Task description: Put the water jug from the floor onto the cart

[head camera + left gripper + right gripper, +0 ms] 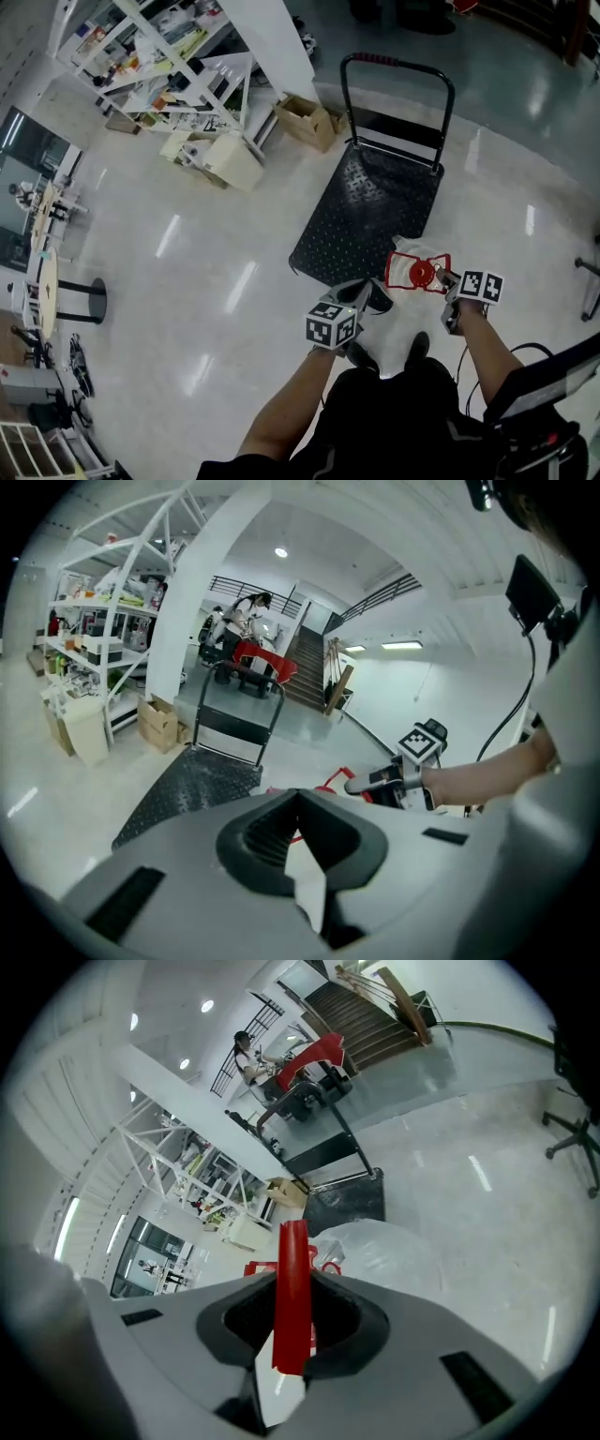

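Note:
The water jug [417,272] is a clear bottle with a red cap and a red carrying frame, hanging between my two grippers just off the cart's near right corner. My right gripper [450,281] is shut on a red strap of the handle [292,1288], with the clear bottle [384,1251] showing beyond the jaws. My left gripper [367,295] meets the jug's left side, and a thin red sliver of the frame [298,838] shows between its closed jaws. The black flat cart [375,202] with its upright push handle [398,75] stands right ahead.
An open cardboard box [307,120] and white boxes [230,159] lie left of the cart, below white shelving [159,66]. My shoes [417,345] stand just behind the jug. An office chair [572,1138] is off to the right, and a person [246,1054] stands far back.

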A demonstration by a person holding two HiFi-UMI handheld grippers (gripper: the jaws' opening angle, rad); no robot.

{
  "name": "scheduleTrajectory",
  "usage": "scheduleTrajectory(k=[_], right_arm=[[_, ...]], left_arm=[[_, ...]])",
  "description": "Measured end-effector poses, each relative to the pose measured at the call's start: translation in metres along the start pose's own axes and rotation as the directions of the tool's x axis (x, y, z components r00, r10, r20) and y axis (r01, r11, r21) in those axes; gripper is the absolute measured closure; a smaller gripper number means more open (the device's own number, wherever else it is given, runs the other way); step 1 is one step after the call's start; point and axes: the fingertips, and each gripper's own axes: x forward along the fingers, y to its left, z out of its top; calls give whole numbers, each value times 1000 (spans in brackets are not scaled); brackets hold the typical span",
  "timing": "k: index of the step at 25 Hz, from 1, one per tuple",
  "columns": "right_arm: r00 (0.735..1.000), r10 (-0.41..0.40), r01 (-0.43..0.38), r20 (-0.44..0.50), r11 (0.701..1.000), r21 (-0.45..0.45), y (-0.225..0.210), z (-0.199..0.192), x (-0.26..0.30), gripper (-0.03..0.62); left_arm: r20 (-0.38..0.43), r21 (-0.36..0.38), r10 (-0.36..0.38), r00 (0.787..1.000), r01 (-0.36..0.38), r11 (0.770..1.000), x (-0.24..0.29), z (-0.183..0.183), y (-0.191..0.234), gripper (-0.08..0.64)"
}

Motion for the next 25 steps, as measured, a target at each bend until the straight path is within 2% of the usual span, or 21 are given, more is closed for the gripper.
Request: scheduleTrajectory(k=[8, 14, 21, 25], right_arm=[[997, 66, -68, -34, 997, -39, 120, -10, 87, 515], [985, 99, -114, -145, 988, -103, 195, -17, 158, 515], [941, 133, -190, -310, 968, -162, 252, -36, 249, 515], [906, 144, -235, -398, 953, -190, 281, -54, 292, 515]], left_arm=[[59, -30, 86, 995, -84, 996, -86, 6, 95, 560], [59, -151, 159, 986, -148, 977, -114, -3, 150, 560], [34, -296, 289, 957, -267, 917, -126, -11, 212, 560], [37, -369, 358, 933, -320, 873, -132, -12, 238, 560]])
